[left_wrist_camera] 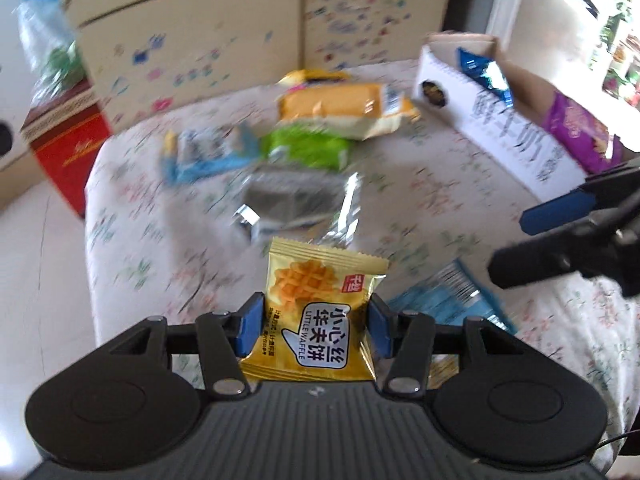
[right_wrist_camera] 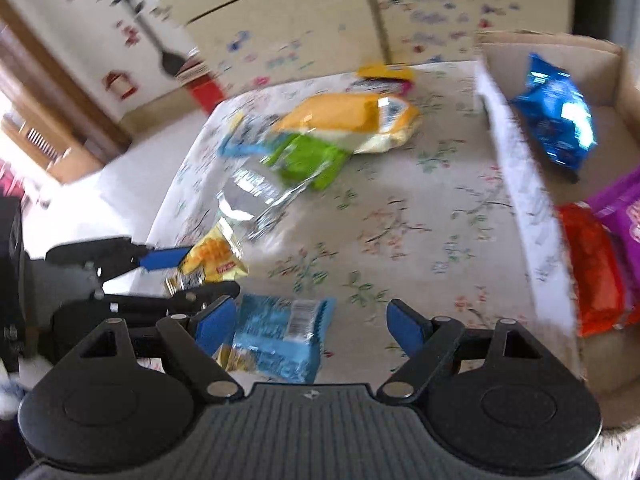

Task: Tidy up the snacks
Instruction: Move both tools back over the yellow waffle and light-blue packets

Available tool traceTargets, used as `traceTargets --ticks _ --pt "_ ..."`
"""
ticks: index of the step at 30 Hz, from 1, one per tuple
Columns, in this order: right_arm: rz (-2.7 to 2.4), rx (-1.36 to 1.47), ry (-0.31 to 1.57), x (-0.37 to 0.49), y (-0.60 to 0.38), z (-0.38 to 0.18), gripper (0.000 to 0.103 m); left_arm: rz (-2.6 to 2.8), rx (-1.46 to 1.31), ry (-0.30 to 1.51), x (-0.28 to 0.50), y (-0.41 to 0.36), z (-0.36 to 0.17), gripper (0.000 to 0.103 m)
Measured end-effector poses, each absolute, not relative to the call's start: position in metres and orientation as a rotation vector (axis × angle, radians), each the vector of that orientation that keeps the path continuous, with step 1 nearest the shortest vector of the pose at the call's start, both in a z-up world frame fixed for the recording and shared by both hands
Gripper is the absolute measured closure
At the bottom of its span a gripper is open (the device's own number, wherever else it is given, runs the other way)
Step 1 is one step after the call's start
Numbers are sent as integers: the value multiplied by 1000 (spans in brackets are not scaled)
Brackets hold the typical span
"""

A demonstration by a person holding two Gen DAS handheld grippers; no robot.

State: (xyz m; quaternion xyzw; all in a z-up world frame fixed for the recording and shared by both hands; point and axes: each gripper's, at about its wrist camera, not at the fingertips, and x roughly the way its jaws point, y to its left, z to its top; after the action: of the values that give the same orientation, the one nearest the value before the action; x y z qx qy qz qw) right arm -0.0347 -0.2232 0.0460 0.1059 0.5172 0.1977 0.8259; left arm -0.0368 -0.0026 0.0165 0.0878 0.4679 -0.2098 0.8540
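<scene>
My left gripper is shut on a yellow Little Waffle packet, held above the floral table. From the right wrist view the same gripper and waffle packet sit at the left. My right gripper stands open just above a light blue packet lying on the table, nothing pressed between its pads. It also shows in the left wrist view as the right gripper. A cardboard box at the right holds a dark blue packet, an orange packet and a purple one.
Loose snacks lie mid-table: a big orange bag, a green packet, a silver packet and a pale blue one. A red box stands on the floor by the table's left edge. A cabinet rises behind.
</scene>
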Motion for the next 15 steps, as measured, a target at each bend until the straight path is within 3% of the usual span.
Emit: traceTargets --ticks 8,15 --pt "647 -42 1040 -41 -186 37 15 -415 155 1011 -36 10 7 48" --pt "809 -322 982 -54 -160 31 9 -436 207 1012 -32 4 1 21"
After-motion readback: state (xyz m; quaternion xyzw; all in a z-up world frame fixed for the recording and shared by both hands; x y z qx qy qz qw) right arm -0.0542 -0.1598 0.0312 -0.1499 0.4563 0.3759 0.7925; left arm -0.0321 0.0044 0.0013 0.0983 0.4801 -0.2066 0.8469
